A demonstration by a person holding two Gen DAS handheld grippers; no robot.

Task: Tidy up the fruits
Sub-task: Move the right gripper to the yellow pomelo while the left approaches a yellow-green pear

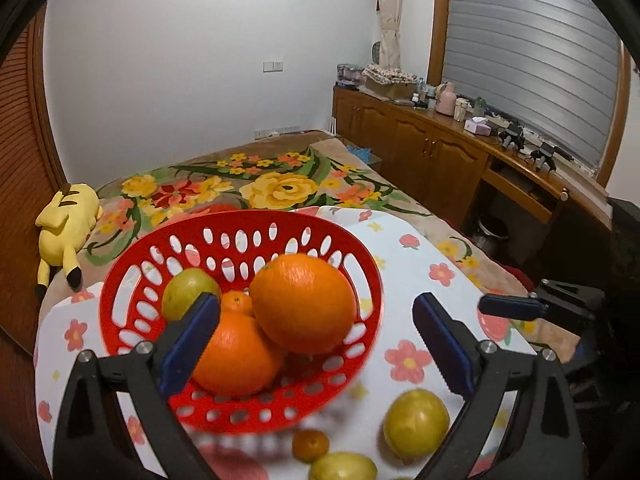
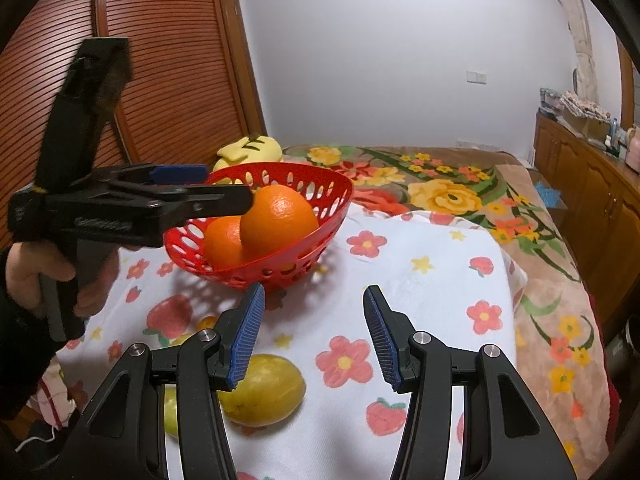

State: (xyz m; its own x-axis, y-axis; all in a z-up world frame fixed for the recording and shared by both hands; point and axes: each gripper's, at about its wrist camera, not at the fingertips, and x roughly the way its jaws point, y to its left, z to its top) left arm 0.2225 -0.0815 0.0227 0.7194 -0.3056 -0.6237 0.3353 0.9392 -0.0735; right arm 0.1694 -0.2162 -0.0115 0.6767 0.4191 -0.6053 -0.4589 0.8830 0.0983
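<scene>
Perforated red plastic basket (image 1: 240, 320) on bed: I count two dimpled oranges (image 1: 304, 304). Left fingers (image 1: 316, 340) wide, right fingers (image 2: 314, 336) narrower; both empty.

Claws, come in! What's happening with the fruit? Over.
Left claw open, empty, above red basket. Right claw open, empty. Yellow fruit still on cloth. Nothing blocking.

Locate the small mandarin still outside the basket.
Left wrist view, bottom centre: small mandarin on the floral cloth, just in front of the red basket, beside two yellow fruits.

White plaster wall (image 1: 180, 60), slatted brown wooden wardrobe doors (image 2: 160, 60), low wooden cabinet (image 1: 420, 148) beneath a grey-shuttered window (image 1: 532, 52), floral-blanketed bed (image 1: 280, 184).
</scene>
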